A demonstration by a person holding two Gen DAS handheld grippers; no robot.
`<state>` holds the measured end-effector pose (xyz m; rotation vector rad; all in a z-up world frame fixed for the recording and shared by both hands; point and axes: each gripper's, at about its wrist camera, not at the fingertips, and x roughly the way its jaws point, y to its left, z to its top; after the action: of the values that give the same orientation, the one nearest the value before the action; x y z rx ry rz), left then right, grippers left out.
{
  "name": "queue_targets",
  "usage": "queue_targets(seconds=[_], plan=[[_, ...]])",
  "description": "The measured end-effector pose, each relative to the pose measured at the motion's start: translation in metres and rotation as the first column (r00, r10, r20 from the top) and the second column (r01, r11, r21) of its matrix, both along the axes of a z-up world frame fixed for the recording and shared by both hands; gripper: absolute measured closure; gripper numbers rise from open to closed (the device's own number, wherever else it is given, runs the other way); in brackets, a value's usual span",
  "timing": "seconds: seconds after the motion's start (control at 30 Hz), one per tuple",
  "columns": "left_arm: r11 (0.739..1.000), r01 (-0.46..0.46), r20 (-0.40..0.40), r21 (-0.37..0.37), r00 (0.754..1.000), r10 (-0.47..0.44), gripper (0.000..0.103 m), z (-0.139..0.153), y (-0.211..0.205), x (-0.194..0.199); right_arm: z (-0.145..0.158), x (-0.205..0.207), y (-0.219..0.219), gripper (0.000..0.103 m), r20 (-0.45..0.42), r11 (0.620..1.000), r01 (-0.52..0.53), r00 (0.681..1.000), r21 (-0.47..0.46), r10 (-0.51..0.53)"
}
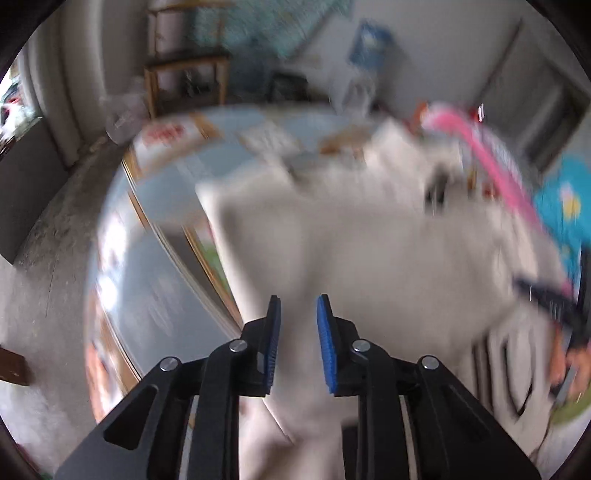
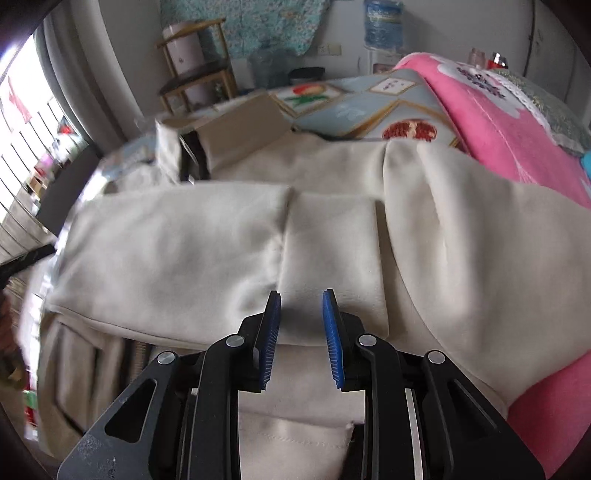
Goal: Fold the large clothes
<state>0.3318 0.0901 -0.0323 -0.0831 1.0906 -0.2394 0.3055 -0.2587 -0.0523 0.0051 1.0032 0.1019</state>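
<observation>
On the patterned table, the cream garment lies lengthwise left-to-right.

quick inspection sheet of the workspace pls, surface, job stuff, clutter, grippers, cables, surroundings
surface: table under a pale blue printed cover
job's things: cream garment spread out and partly folded over itself
clutter: pink cloth on the right beside the garment; cardboard box behind it
grippers: left gripper and right gripper both over the garment, jaws apart, nothing pinched
cables: nothing seen
surroundings: wooden shelf, water bottle, window on the left; left view is blurred
</observation>
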Motion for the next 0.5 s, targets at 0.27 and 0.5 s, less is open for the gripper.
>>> queue_targets(seconds=[0.27,0.5], plan=[[0.996,-0.007,0.093,0.089,0.996,-0.001,0.079,0.021,-0.019,-0.035,0.029,-0.029,0.002,0.054,0.007,0.998,0.032,0.999,-0.052,-0.032],[0.997,0.050,0.117,0.063,0.991,-0.057,0.051,0.047,-0.067,-0.058,0.045,-0.089,0.008,0.034,0.052,1.000,0.019,0.998,-0.006,-0.018]])
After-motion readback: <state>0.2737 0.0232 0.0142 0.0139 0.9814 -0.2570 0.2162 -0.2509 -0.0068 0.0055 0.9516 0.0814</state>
